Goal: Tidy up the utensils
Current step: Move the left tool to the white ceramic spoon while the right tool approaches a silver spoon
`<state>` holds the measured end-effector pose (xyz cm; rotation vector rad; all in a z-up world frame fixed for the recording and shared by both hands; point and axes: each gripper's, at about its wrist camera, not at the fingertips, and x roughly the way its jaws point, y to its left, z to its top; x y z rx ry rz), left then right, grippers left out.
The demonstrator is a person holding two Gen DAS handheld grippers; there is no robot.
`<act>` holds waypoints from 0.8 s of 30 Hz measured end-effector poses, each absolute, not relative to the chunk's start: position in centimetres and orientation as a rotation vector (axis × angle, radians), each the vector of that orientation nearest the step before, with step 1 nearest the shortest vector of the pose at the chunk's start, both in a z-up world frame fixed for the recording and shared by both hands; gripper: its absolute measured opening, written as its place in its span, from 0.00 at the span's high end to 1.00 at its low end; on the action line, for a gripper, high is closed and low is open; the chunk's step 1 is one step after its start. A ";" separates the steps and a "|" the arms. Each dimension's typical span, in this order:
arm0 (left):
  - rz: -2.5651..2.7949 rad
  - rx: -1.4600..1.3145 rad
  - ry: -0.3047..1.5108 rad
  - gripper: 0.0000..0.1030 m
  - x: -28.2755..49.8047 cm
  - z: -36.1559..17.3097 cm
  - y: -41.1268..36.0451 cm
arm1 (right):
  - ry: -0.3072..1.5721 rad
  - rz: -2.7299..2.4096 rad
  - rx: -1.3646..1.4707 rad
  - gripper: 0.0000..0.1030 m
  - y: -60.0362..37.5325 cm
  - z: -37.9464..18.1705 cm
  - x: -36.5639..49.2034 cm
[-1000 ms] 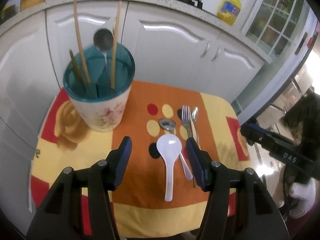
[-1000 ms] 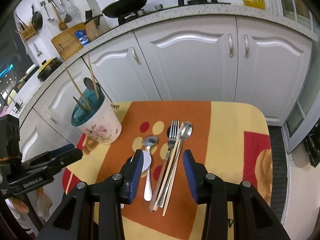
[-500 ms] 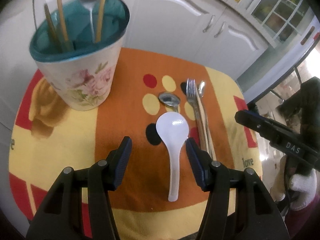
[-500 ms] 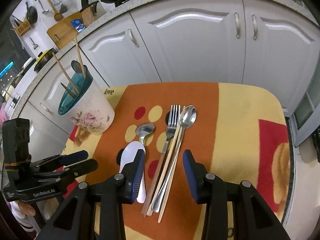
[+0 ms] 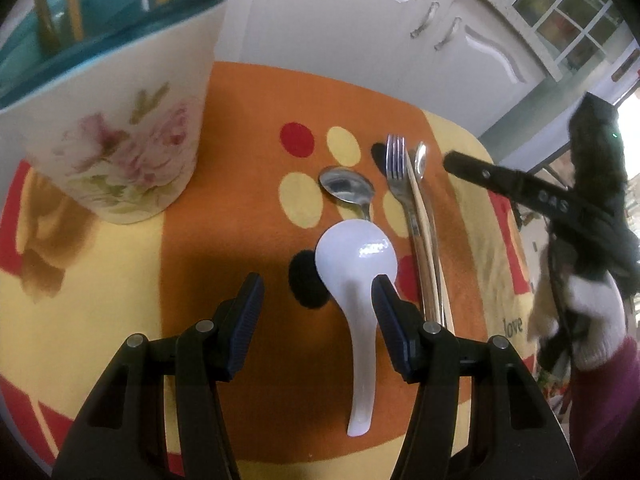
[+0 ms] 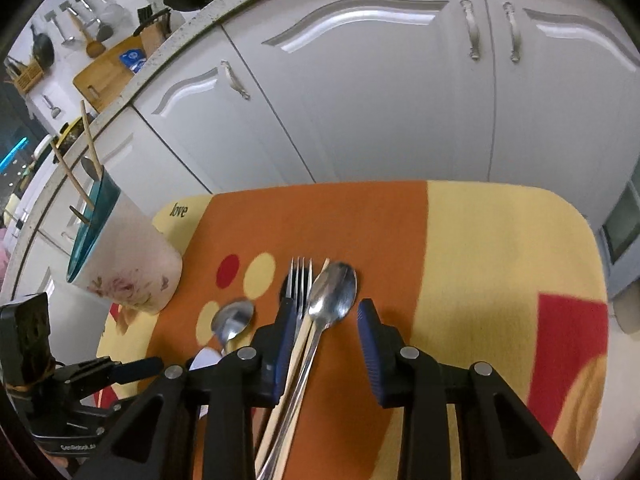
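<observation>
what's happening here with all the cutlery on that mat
A person holds a claw in each hand over a table with an orange and yellow cloth. The left claw, open, is over the white spoon, whose handle runs between its fingers. The right claw straddles the big metal spoon lying beside the fork and a chopstick; its jaws have been closing but grip nothing yet. A small metal spoon also lies loose. The floral holder already has chopsticks and a spoon.
</observation>
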<state>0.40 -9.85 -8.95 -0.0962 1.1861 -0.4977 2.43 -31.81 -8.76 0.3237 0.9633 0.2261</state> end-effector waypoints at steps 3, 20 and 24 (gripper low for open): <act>-0.514 -0.086 1.198 0.46 0.8 -9.4 -10.3 | 0.958 0.247 0.304 0.70 -32.0 -9.3 3.3; -0.583 -0.004 1.244 0.92 2.7 -10.0 -13.4 | 0.969 0.364 0.415 0.84 -32.9 -11.6 5.6; -0.591 0.000 1.218 0.95 2.3 -9.7 -13.3 | 0.960 0.372 0.405 0.98 -33.0 -10.7 4.7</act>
